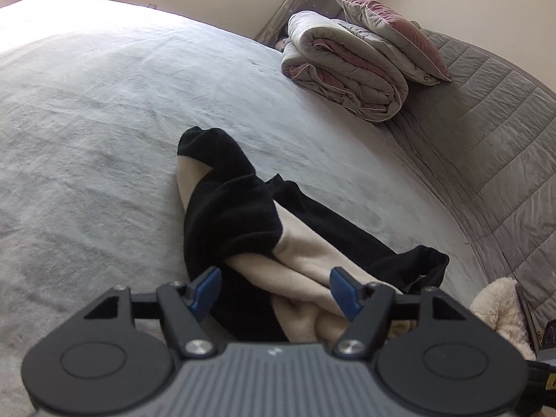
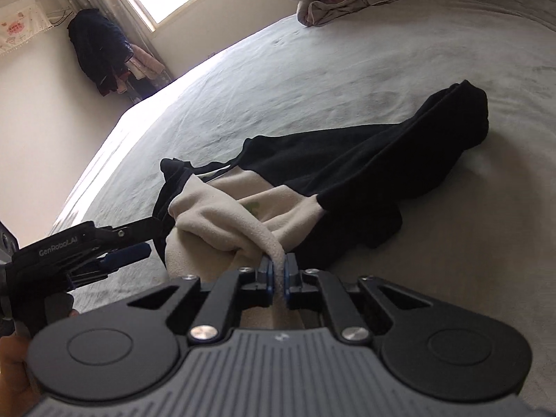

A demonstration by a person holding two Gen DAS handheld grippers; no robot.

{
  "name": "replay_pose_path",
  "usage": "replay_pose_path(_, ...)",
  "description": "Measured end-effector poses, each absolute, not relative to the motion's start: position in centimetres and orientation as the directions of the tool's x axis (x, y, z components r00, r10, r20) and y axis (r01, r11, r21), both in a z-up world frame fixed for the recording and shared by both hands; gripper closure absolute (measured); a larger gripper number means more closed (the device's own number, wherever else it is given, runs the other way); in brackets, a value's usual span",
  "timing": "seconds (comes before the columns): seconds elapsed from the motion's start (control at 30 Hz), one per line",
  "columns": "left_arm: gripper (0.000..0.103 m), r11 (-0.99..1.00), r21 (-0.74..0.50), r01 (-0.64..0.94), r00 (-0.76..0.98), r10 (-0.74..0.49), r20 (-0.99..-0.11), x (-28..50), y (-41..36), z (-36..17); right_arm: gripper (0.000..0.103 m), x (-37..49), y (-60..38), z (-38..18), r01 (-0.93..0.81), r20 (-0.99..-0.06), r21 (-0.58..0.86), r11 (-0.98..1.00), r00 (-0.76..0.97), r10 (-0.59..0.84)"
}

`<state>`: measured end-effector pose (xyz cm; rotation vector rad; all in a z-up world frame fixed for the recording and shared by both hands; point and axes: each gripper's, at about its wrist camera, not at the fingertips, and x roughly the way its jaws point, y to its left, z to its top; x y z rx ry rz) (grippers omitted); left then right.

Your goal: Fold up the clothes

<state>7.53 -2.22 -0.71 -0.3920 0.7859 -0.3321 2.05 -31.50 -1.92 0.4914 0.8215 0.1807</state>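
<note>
A black and cream fleece garment (image 1: 243, 229) lies crumpled on the grey bed (image 1: 104, 111). It also shows in the right wrist view (image 2: 347, 173). My left gripper (image 1: 274, 290) is open, its blue pads either side of a cream fold, just above the cloth. It also shows in the right wrist view (image 2: 139, 243) at the garment's left edge. My right gripper (image 2: 277, 274) is shut on a raised fold of the cream fabric (image 2: 243, 222).
A folded grey-pink quilt (image 1: 344, 66) with a pillow (image 1: 392, 31) on top sits at the head of the bed. A quilted headboard (image 1: 493, 111) curves along the right. A fluffy cream item (image 1: 497, 309) lies at the bed's edge. Dark clothes (image 2: 97, 48) hang near the window.
</note>
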Motion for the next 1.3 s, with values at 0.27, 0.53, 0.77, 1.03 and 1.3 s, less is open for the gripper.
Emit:
replay_pose_path(0.27,0.035,0.857,-0.514,0.037,0.577,-0.438,-0.689,9.0,-2.8,-4.3,0.097,1.6,-31.8,-2.2,0.039,-0.67,0.502,0.864,0.649,0.36)
replay_pose_path(0.53,0.055,0.898,-0.434,0.069,0.589,-0.388,-0.709,8.3,-5.5,-4.6,0.096,2.0,-31.6,-2.0,0.023,-0.675,0.489,0.872,0.643,0.361)
replay_pose_path(0.77,0.089,0.918,-0.389,0.073,0.597,-0.353,-0.72,7.9,-5.5,-3.2,0.096,1.8,-31.0,-0.8,-0.004,-0.645,0.504,0.864,0.663,0.38)
replay_pose_path(1.03,0.099,0.957,-0.273,0.099,0.635,-0.272,-0.723,6.7,-4.2,-0.3,0.096,1.5,-29.2,1.3,-0.085,-0.566,0.517,0.852,0.712,0.415)
replay_pose_path(1.3,0.099,0.978,-0.186,0.097,0.668,-0.202,-0.716,6.0,-2.0,1.6,0.096,1.5,-28.2,3.3,-0.157,-0.459,0.567,0.808,0.755,0.469)
